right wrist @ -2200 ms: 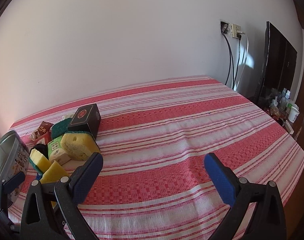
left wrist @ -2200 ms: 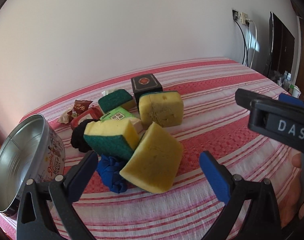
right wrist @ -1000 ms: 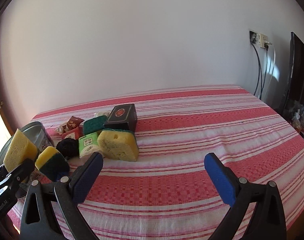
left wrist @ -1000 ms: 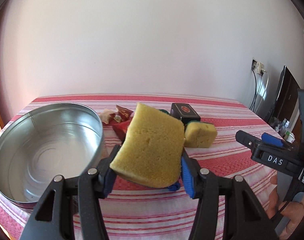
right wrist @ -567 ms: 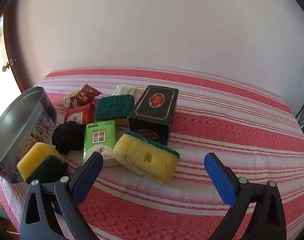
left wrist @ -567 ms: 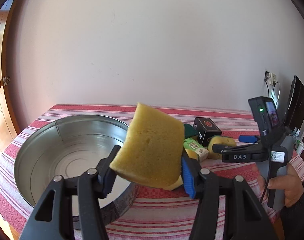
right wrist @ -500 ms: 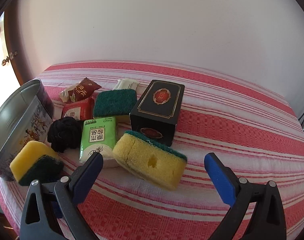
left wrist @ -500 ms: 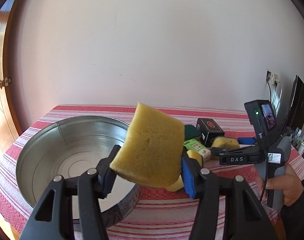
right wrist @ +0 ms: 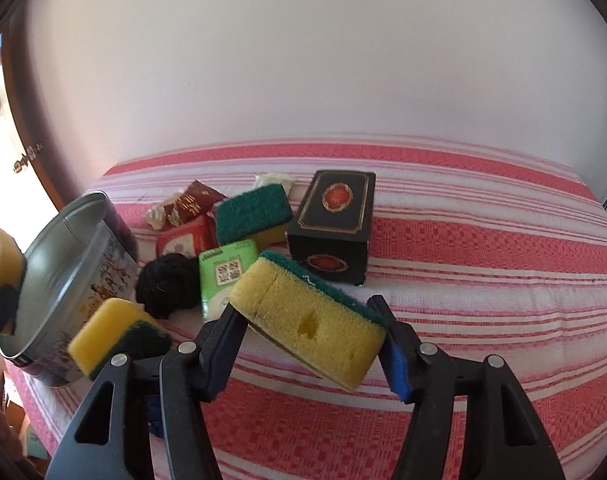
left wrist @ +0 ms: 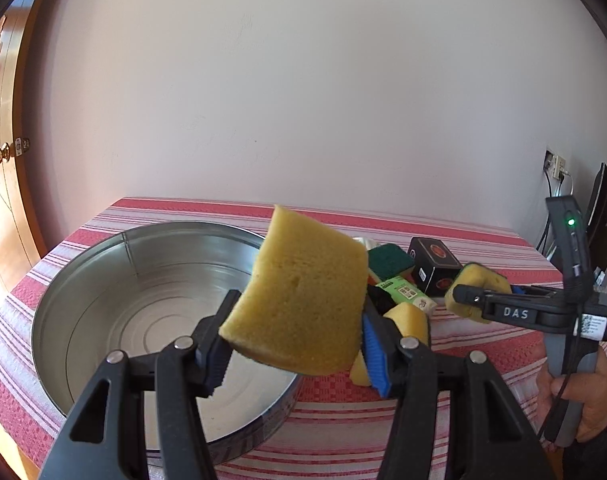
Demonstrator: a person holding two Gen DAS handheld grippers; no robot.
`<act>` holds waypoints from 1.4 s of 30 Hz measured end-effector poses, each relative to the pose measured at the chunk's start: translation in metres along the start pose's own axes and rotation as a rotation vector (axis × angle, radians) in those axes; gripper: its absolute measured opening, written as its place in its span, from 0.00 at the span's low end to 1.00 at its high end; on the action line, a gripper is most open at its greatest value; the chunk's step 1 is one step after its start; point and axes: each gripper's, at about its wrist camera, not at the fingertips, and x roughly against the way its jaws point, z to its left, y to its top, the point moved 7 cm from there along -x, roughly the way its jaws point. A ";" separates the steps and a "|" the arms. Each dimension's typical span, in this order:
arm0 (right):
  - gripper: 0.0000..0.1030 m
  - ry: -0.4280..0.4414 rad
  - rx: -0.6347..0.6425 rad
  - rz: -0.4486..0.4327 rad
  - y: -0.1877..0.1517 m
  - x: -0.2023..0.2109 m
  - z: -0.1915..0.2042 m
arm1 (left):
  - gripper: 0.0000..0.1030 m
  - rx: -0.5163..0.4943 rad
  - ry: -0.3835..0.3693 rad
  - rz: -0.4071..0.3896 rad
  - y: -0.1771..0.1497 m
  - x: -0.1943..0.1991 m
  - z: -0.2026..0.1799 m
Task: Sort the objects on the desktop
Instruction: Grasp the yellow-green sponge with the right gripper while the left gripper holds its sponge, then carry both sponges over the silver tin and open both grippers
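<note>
Over the metal tin [left wrist: 79,300], the left gripper [left wrist: 295,344] is clamping the plain yellow sponge [left wrist: 303,300] and should be clearing the rim before letting go, while the right gripper [right wrist: 311,344] is closing on the green-topped sponge [right wrist: 311,320] beside the black box [right wrist: 331,224], needing a square, gentle squeeze.

left gripper [left wrist: 295,344]: jaws clamped on a plain yellow sponge [left wrist: 303,296], held above the near rim of a round metal tin [left wrist: 143,300]. tin stood on a worktop with red-and-white striped cloth [left wrist: 483,360]. right gripper [left wrist: 469,300], held by a hand [left wrist: 583,400]: jaws closing on a yellow-green sponge [left wrist: 479,280]. near it: black box [left wrist: 433,266], green packet [left wrist: 403,292], green-topped sponge [left wrist: 389,260].
</note>
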 end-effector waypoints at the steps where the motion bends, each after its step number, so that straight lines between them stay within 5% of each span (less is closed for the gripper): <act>1: 0.62 0.015 0.003 -0.024 0.003 0.010 0.007 | 0.54 0.004 0.003 0.000 0.000 0.001 0.001; 11: 0.62 0.145 0.139 -0.169 0.017 0.061 0.109 | 0.54 0.045 0.056 -0.026 0.002 0.017 0.029; 20: 0.62 0.242 0.243 -0.194 0.016 0.054 0.187 | 0.54 0.114 0.142 -0.043 0.001 0.034 0.077; 34: 0.62 0.286 0.377 -0.257 0.025 0.011 0.265 | 0.54 0.165 0.307 -0.033 -0.010 0.028 0.142; 42: 0.62 0.312 0.372 -0.256 0.027 -0.009 0.267 | 0.54 0.192 0.361 -0.001 -0.020 0.014 0.163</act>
